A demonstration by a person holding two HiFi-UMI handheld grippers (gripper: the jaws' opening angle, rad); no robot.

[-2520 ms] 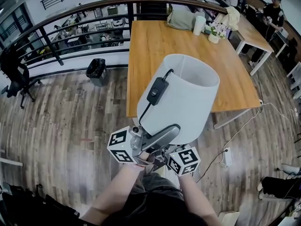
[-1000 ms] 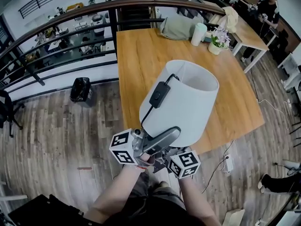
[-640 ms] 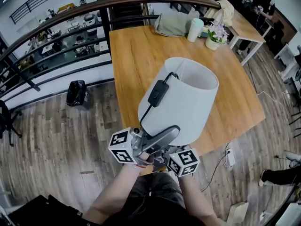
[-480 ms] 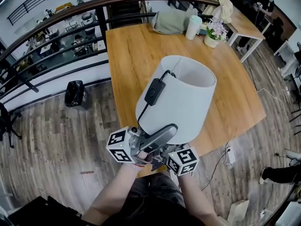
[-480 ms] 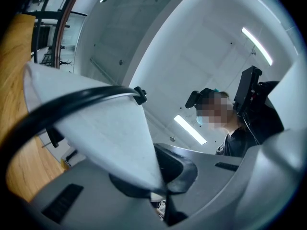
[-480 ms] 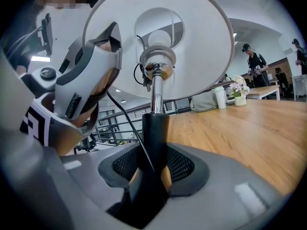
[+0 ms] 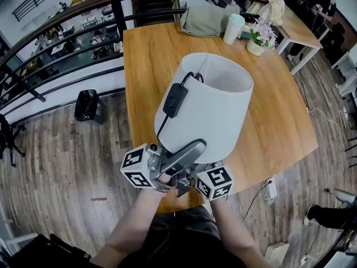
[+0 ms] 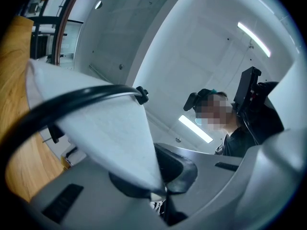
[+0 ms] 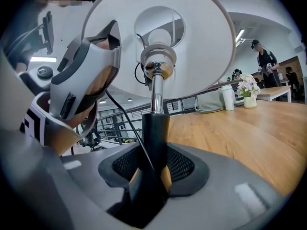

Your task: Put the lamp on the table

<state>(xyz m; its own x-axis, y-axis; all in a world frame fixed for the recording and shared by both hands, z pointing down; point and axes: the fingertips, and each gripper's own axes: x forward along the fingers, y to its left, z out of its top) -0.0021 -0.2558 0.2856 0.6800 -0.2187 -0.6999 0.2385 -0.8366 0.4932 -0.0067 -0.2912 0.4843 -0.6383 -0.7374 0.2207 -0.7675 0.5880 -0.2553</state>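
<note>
Lamp [image 7: 207, 109], white-shaded, held tilted in the air over the near part of the desk [image 7: 279, 113], not resting on it. Left gripper [image 8: 160, 176]: jaws clamped on the shade's lower rim. Right gripper [image 9: 153, 164]: jaws clamped on the black stem [image 9: 154, 126]. A black cord with an inline switch [image 7: 174, 99] runs up the shade. At the desk's far end stand a grey bag [image 7: 203, 20], a white cup [image 7: 233, 28] and a flower pot [image 7: 257, 44], well apart from the lamp. A railing [image 7: 67, 15] runs beyond the desk and a black bin [image 7: 86, 105] stands on the floor to its left.
</note>
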